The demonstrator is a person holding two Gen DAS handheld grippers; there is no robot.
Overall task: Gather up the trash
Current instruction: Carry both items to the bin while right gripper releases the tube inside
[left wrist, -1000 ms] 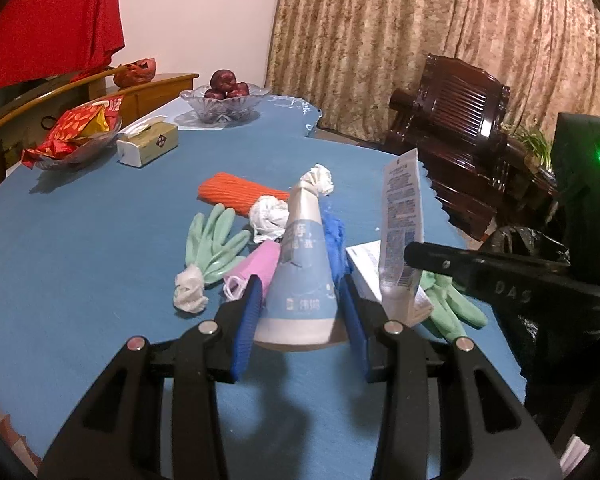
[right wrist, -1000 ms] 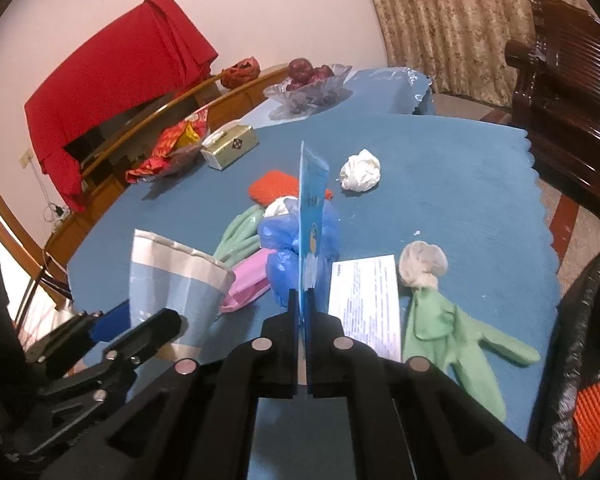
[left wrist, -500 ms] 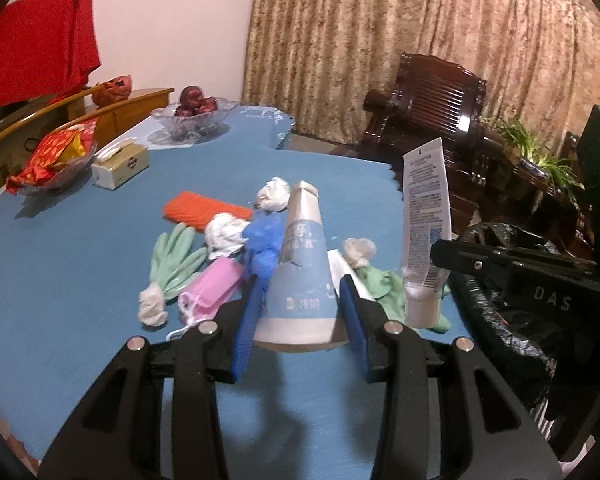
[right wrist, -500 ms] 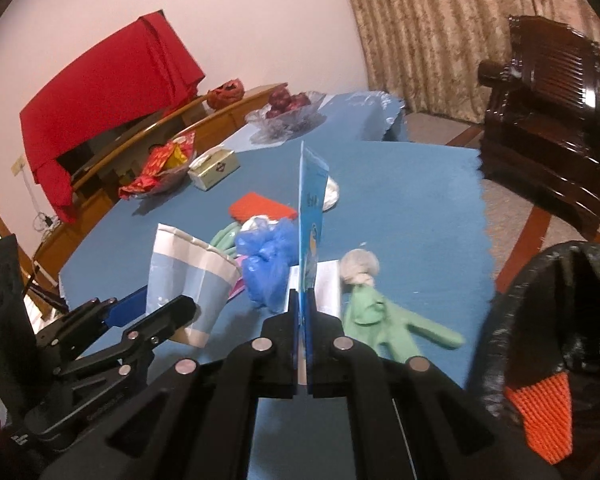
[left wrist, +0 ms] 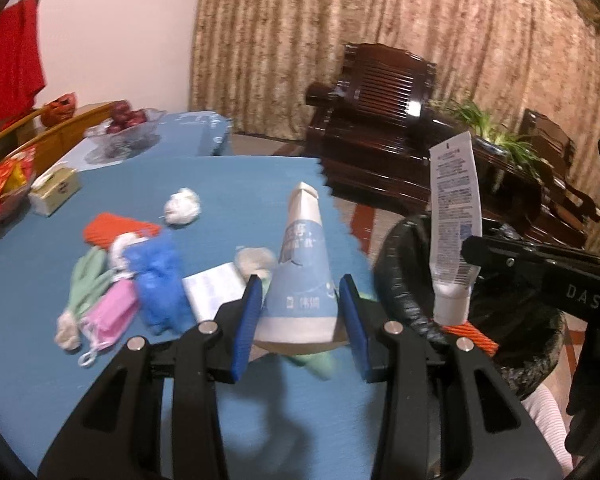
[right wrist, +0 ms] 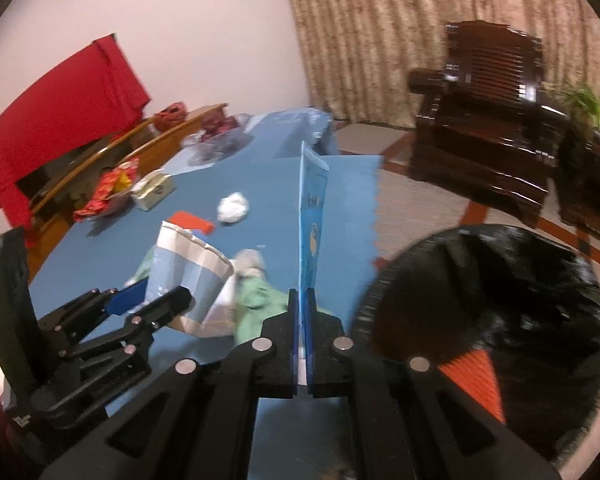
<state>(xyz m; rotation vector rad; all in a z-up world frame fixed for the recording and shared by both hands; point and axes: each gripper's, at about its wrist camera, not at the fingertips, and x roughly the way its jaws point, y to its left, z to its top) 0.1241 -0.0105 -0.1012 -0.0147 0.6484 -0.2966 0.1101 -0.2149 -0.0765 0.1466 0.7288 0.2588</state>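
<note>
- Trash was split between the two grippers and the blue surface [left wrist: 40,360]: the left gripper [left wrist: 300,320] had its fingers clamped on a crushed pale blue paper cup [left wrist: 300,280], held above the surface edge.
- The right gripper [right wrist: 303,336] had its fingers pinched tight on a flattened tube [right wrist: 311,216], standing upright; in the left wrist view the tube [left wrist: 454,216] stood over the rim of the black trash bag [left wrist: 404,280].
- An orange item [right wrist: 476,376] lay inside the bag.
- Left on the surface: a crumpled tissue [left wrist: 182,206], blue plastic [left wrist: 158,280], a pink mask [left wrist: 110,312], green gloves [left wrist: 86,280] and a printed paper [left wrist: 212,292].
- A dark wooden armchair [left wrist: 380,120] stood beyond the surface.
</note>
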